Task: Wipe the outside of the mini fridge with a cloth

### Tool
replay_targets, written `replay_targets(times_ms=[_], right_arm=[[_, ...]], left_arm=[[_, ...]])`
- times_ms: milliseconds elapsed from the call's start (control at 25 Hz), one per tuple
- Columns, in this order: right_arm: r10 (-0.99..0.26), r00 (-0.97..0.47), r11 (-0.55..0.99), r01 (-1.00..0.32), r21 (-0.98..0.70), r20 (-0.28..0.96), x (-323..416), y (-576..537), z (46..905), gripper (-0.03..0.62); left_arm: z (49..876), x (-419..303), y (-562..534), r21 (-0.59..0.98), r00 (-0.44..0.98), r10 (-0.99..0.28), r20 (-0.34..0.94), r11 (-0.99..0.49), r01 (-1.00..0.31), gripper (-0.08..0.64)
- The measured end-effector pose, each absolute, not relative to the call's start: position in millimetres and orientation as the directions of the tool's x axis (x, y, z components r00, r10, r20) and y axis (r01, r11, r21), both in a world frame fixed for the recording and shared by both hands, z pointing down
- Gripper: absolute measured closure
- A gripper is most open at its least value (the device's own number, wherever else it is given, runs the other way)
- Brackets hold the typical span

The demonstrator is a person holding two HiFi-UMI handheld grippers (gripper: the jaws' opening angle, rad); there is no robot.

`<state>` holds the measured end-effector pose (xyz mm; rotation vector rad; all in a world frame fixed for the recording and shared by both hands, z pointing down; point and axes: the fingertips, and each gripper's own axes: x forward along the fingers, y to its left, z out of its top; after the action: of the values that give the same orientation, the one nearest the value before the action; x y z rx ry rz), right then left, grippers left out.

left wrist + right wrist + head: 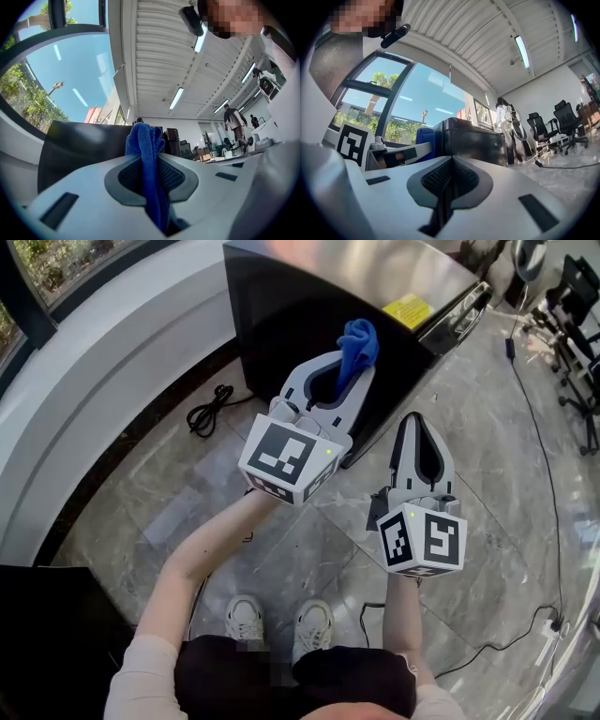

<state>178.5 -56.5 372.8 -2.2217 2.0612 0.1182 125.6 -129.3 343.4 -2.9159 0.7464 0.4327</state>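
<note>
Fridge (281, 324), head view: a black box with a shiny top, standing on the grey stone floor (487, 521) beside a pale curved ledge (112, 381). A yellow sticker (407, 310) lies on its top.
Left gripper (361, 360), head view: we hold it up at the fridge's dark side. Its jaws are clamped on a blue cloth (359, 341), which bunches out past the tips near the fridge's upper edge. We cannot tell whether the cloth touches the fridge.
Right gripper (419, 421), head view: we hold it lower and to the right, apart from the fridge and carrying nothing.
Cable (208, 409), head view: black, looped on the floor left of the fridge.
Shoes (246, 618), head view: our white pair, at the bottom of the view.
Jaws, left gripper view: the left gripper is closed on the cloth, which runs down the gap between the pads and rises in a bunch above the tips.
Fridge, left gripper view: its dark face sits just behind the cloth.
Person (233, 123), left gripper view: small and far off at the right.
Jaws, right gripper view: the right gripper's jaws are pressed together with nothing between them.
Fridge, right gripper view: it stands ahead of the tips. The blue cloth is at its left edge, with the left gripper's marker cube (354, 140) further left.
Chairs (565, 119), right gripper view: black office chairs on the floor, far right.
</note>
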Motion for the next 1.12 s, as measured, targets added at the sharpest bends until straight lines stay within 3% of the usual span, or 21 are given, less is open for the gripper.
replay_targets(times_ms=[840, 1120], right_arm=[[-0.987, 0.085, -0.082, -0.996, -0.026, -0.135, 183.6, -47.1, 371.4, 0.580], [-0.989, 0.067, -0.065, -0.998, -0.023, -0.129, 174.0, -50.5, 375.8, 0.578]], left_arm=[[350.9, 163.1, -78.2, 0.017, 0.909, -0.304, -0.285, -0.950, -0.312, 0.500], [349.3, 124.0, -96.0, 0.053, 0.855, -0.379, -0.354, -0.921, -0.386, 0.500]])
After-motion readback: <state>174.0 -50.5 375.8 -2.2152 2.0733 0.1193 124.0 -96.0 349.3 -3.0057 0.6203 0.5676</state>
